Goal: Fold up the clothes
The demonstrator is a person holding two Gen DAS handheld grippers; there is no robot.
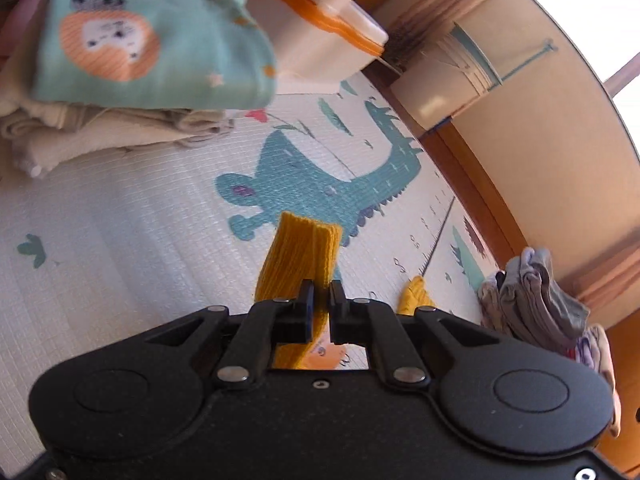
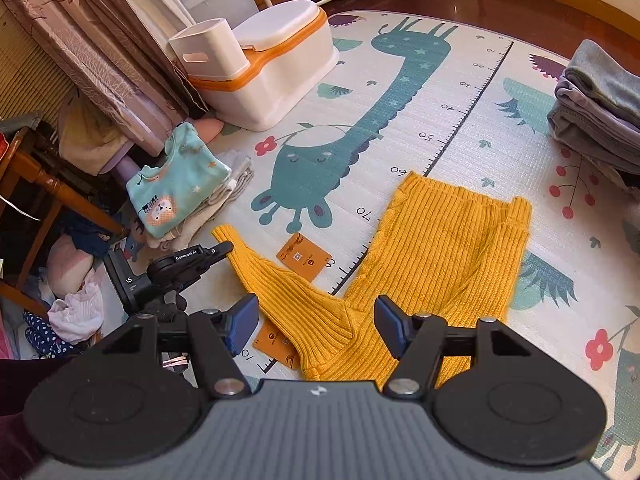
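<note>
- The mustard ribbed knit sweater lies flat on the play mat, lower centre of the right wrist view, one sleeve stretched toward the lower left.
- The left hand-held gripper is clamped on the sleeve cuff, which sticks up past its tips.
- The right hand-held gripper hangs with jaws apart over the sweater's shoulder, pinching nothing.
- Two orange cards lie beside the sleeve.
- Folded mint pyjama top on a beige pile at left; grey folded stack at right; white-and-orange potty at top.
</note>
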